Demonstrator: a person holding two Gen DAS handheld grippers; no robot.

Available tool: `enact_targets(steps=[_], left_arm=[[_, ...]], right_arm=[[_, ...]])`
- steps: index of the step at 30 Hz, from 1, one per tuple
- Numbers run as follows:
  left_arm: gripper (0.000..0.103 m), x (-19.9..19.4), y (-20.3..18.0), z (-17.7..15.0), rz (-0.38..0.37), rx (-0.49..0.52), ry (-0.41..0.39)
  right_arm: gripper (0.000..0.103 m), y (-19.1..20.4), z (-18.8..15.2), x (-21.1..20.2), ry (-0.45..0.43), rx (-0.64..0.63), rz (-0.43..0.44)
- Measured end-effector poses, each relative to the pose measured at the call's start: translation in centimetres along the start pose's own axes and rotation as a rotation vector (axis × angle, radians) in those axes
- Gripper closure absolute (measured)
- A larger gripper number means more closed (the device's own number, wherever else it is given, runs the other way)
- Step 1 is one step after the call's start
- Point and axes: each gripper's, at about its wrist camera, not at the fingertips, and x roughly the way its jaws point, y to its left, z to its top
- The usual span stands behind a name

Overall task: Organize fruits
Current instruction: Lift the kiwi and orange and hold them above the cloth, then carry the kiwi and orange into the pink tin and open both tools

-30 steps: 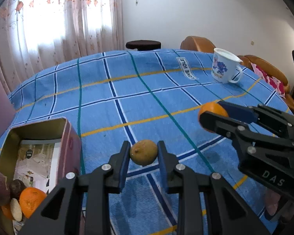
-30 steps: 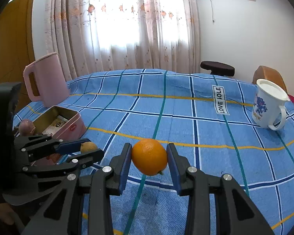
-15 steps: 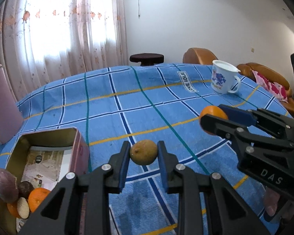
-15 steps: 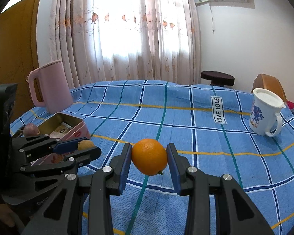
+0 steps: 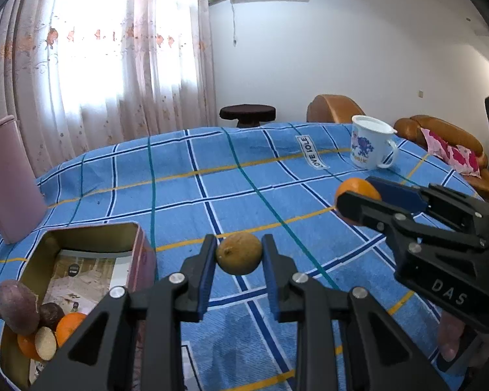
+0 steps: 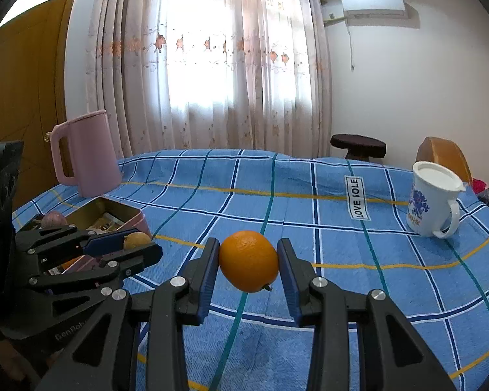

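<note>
Left tongs (image 5: 239, 262) clamped on brownish fruit (image 5: 239, 253), right tongs (image 6: 248, 265) on orange (image 6: 248, 261), both off counter. Tin (image 5: 137, 238) holds several already; these 2 left.

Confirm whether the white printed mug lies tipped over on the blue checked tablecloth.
No, the white printed mug stands upright on the blue checked tablecloth.

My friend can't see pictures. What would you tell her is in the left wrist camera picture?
A black claw pinches a small brownish-yellow fruit above a blue checked tablecloth. To the right, another claw holds an orange. At lower left sits an open tin with more fruit inside.
</note>
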Motion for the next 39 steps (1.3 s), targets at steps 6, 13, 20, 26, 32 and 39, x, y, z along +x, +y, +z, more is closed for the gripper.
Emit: enact_targets(steps=[6,13,20,26,32,39], left_arm=[[0.074,-0.5,0.3,-0.1,-0.003,-0.012,-0.03],[0.074,-1.2,0.5,-0.2,-0.007,-0.025,-0.059],[0.074,-2.0,0.6,-0.3,0.0,-0.027,-0.105],[0.074,-2.7,0.6,-0.5,0.003,-0.026,-0.135],[0.074,-3.3,0.8,-0.7,0.002,-0.026,-0.155],[0.074,-4.0,1.4,-1.1,-0.003,-0.036,-0.146]], right_arm=[[0.065,0.2,0.0,-0.6,-0.033,-0.008,-0.015],[0.065,0.4,-0.1,-1.2,-0.059,-0.016,-0.025],[0.065,0.8,-0.3,-2.2,-0.099,-0.027,-0.032],[0.065,0.9,-0.5,-2.9,-0.13,-0.026,-0.035],[0.065,1.3,-0.8,-3.5,-0.14,-0.024,-0.024],[0.065,2.6,-0.8,-3.4,-0.115,-0.03,0.013]])
